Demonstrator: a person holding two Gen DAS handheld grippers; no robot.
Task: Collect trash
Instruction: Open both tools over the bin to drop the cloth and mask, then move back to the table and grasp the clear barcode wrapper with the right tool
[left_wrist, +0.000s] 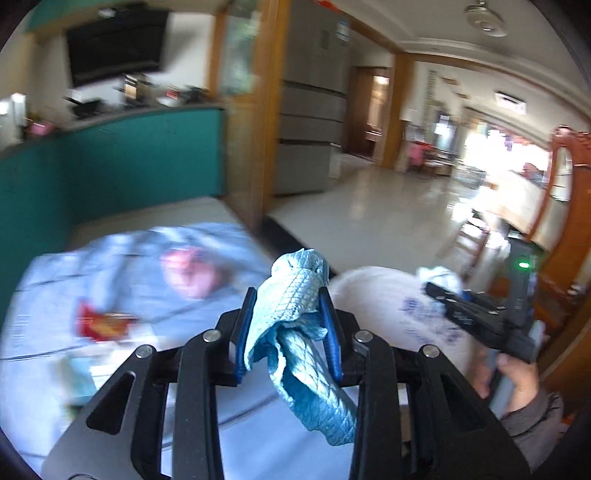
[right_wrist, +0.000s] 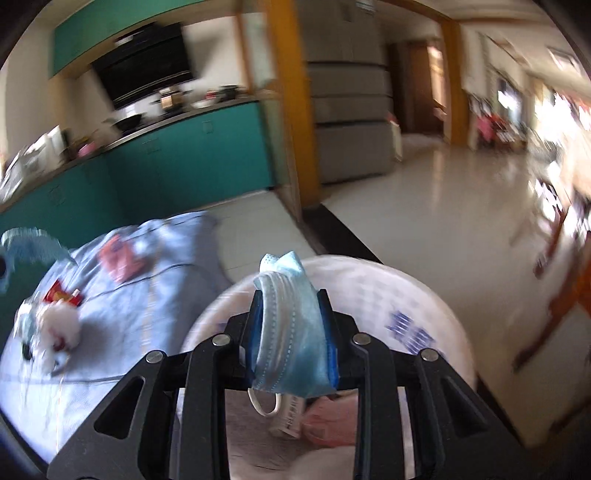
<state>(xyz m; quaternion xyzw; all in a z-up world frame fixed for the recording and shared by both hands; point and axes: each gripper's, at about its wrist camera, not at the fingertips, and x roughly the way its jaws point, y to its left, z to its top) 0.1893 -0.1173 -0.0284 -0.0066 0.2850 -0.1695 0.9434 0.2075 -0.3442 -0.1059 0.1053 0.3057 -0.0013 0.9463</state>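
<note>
My left gripper (left_wrist: 289, 295) is shut on a crumpled blue quilted cloth (left_wrist: 295, 317) that hangs down between the fingers, above the table. My right gripper (right_wrist: 290, 299) is shut on a light blue face mask (right_wrist: 291, 332) and holds it over the open white trash bag (right_wrist: 424, 306). In the left wrist view the right gripper (left_wrist: 439, 284) is over that bag (left_wrist: 380, 295) to my right. A red wrapper (left_wrist: 99, 325) and a pink wrapper (left_wrist: 192, 273) lie on the pale blue tablecloth (left_wrist: 74, 280). A white wad (right_wrist: 61, 325) lies by the red wrapper (right_wrist: 61, 295).
Inside the bag are a white packet (right_wrist: 291, 417) and pink trash (right_wrist: 328, 424). Teal cabinets (left_wrist: 110, 170) and a counter stand behind the table. A wooden post (left_wrist: 266, 110) and a grey fridge (left_wrist: 314, 110) are beyond. Tiled floor (left_wrist: 388, 214) stretches to the right.
</note>
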